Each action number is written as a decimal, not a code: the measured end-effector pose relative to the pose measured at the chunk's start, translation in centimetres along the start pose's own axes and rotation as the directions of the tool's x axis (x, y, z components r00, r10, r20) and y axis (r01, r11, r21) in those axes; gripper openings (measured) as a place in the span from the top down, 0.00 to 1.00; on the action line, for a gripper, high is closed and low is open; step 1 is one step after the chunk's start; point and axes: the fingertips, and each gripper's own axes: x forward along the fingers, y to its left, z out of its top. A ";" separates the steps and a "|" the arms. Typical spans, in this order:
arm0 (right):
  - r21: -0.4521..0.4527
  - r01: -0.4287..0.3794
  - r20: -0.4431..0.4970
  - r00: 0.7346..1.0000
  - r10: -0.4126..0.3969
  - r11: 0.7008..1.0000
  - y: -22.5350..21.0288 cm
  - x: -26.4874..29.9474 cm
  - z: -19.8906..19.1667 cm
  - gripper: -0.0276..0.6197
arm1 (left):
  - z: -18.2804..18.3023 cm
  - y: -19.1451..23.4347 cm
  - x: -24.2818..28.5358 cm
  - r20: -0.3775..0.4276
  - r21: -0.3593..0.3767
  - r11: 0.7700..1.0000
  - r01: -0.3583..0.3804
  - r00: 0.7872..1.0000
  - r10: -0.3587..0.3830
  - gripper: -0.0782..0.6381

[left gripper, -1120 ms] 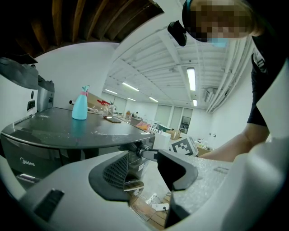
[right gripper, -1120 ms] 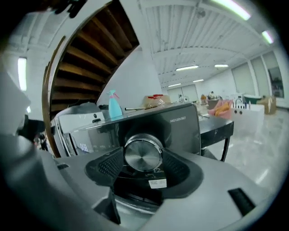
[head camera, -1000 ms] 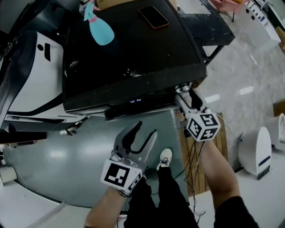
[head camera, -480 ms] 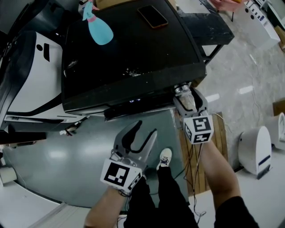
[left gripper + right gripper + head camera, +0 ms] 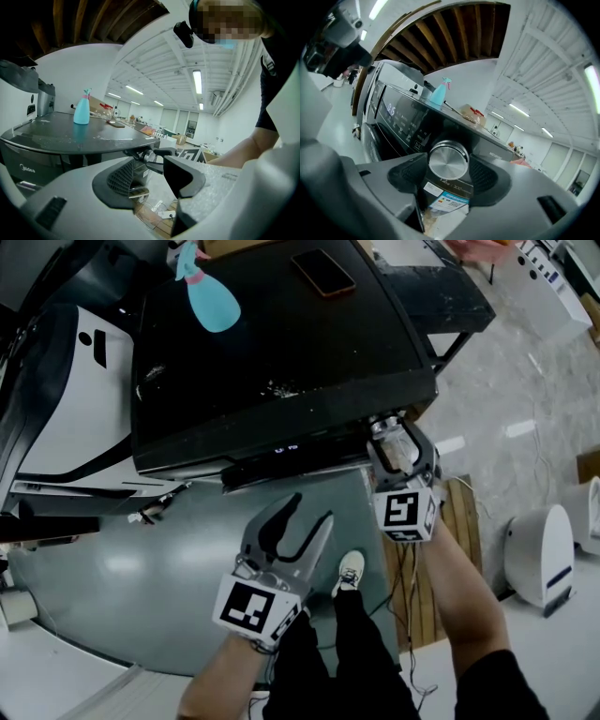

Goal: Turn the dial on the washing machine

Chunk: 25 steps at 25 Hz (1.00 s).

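Jaws apart and empty, our left gripper [image 5: 307, 512] idles; our right gripper [image 5: 398, 439] has rolled about the dial [image 5: 448, 161] at the washing machine [image 5: 281, 352] front's right end, jaws just closing onto it, so we judge the turn under way

One washing machine [image 5: 281, 352], one dial [image 5: 448, 160], one spray bottle [image 5: 212, 298], one phone [image 5: 323, 275], perhaps one bag [image 5: 471, 114].

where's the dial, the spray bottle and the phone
dial [image 5: 448, 160]: right gripper view, its silver face
spray bottle [image 5: 214, 306]: head view, its blue body
phone [image 5: 323, 275]: head view, its dark face
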 end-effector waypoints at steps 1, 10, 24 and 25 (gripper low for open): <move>-0.026 0.004 0.005 1.000 -0.004 1.000 0.1 0.1 0.2 0.53 | 0.0 0.0 0.0 -0.001 0.000 1.000 -0.001 1.000 0.001 0.62; 0.138 -0.019 0.026 1.000 0.015 0.990 -0.1 0.3 0.1 0.54 | -0.3 0.4 0.0 -0.002 -0.004 1.000 -0.005 1.000 0.005 0.62; 0.399 -0.103 0.086 0.993 0.075 0.911 -0.3 0.2 -0.2 0.49 | -0.5 0.3 0.1 0.001 -0.013 1.000 -0.001 1.000 0.001 0.62; 0.380 -0.101 0.084 0.994 0.074 0.919 -0.2 0.2 -0.2 0.48 | -0.5 0.3 0.2 0.003 -0.014 1.000 -0.001 1.000 0.001 0.62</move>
